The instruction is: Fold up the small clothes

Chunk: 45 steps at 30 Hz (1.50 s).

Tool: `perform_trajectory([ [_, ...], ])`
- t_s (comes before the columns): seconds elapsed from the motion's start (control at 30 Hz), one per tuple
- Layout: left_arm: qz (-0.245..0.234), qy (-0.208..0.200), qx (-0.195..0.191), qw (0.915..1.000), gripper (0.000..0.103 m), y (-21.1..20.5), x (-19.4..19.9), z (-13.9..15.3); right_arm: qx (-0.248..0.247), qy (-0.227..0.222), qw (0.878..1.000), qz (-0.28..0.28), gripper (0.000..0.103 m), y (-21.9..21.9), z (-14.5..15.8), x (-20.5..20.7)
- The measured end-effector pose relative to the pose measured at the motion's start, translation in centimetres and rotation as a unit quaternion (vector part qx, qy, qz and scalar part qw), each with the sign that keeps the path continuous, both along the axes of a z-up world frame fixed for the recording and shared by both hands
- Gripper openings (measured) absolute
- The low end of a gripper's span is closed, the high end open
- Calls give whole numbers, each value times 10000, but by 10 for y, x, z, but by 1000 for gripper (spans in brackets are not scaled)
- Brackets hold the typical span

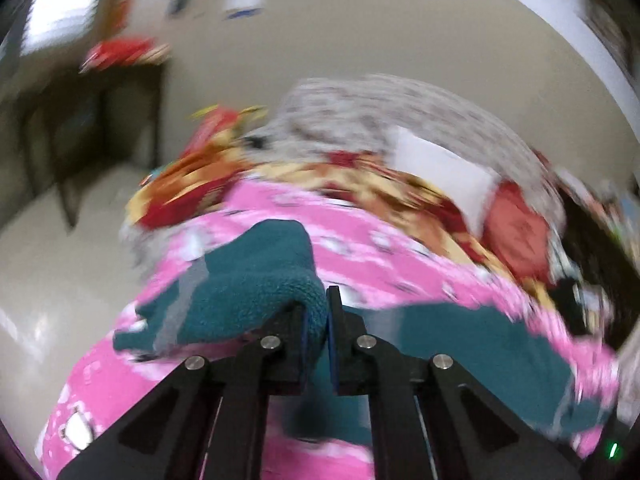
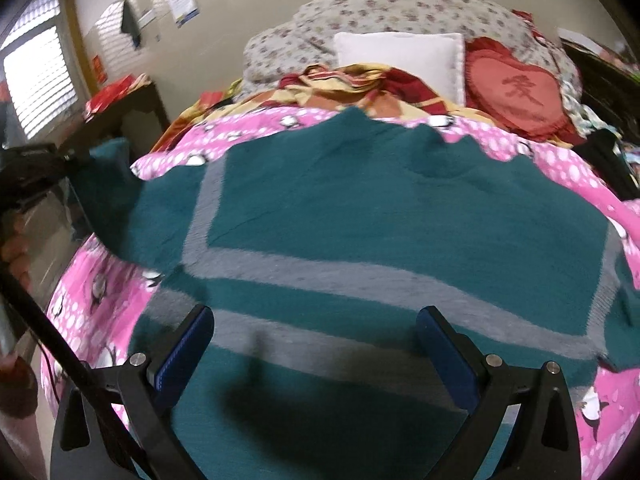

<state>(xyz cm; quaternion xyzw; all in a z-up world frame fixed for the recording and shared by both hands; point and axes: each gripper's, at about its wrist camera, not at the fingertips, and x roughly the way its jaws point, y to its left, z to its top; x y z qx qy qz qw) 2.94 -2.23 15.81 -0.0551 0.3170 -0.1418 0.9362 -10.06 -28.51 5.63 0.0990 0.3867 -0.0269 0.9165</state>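
A teal knit sweater (image 2: 360, 200) with grey stripes lies spread flat on the pink blanket (image 2: 580, 176) of a bed. My left gripper (image 1: 326, 300) is shut on a fold of the teal sweater (image 1: 248, 276) and holds that part lifted off the blanket. In the right wrist view the raised sleeve (image 2: 108, 184) hangs at the far left, beside a dark gripper body. My right gripper (image 2: 316, 320) is open low over the sweater's striped hem, its blue pads (image 2: 188, 344) wide apart with nothing pressed between them.
A white pillow (image 2: 400, 56), a red heart cushion (image 2: 516, 92), a floral grey duvet (image 2: 360, 12) and a red-and-yellow cover (image 2: 340, 80) fill the bed's far end. A dark side table (image 2: 120, 108) and a window (image 2: 36, 80) stand left. A hand (image 2: 16, 248) shows at the left edge.
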Motion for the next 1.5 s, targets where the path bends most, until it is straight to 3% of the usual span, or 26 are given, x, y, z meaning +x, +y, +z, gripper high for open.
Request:
perform_trajectory([
  [0.13, -1082, -181, 640, 9919, 7, -86, -37, -14, 56, -30, 9990, -438, 103, -34, 3, -13],
  [0.27, -2245, -75, 1257, 9663, 8, -163, -78, -58, 34, 18, 9952, -975, 103, -70, 2, -29],
  [0.4, -2687, 155, 1660, 9487, 12, -191, -96, -91, 51, 58, 9899, -1419, 103, -103, 1, -45],
  [0.47, -2730, 111, 1736, 9462, 23, -194, -100, -93, 70, 35, 9879, -1546, 103, -114, 1, -52],
  [0.6, -2758, 100, 1396, 9510, 50, -172, -106, -73, 62, 0, 9880, -1546, 103, -119, 5, -53],
  [0.67, -2650, -137, 1371, 9543, 66, -152, -108, -59, 32, -44, 9907, -1360, 103, -112, 8, -47],
  [0.77, -2375, -383, 1367, 9610, 80, -116, -107, -43, -88, -133, 9962, -855, 103, -89, 14, -37],
  [0.9, -1709, -290, 1548, 9726, 82, -70, -93, -44, -147, -242, 9996, -11, 103, -42, 23, -12],
  [1.0, -1469, 288, 1296, 9802, 82, -39, -79, -62, -393, -363, 9969, 584, 103, -2, 28, 13],
  [1.13, -1241, 530, 1273, 9826, 82, -18, -80, -82, -990, -251, 9875, 1204, 94, 45, 23, 50],
  [1.37, -1010, 817, 1131, 9851, 82, 4, -77, -98, -1179, 234, 9793, 1627, 88, 96, -7, 108],
  [1.47, -980, 892, 1090, 9852, 82, 3, -76, -98, -1227, 422, 9775, 1662, 69, 107, -25, 126],
  [1.5, -971, 903, 1082, 9852, 82, 2, -75, -97, -1354, 392, 9772, 1585, 51, 109, -29, 131],
])
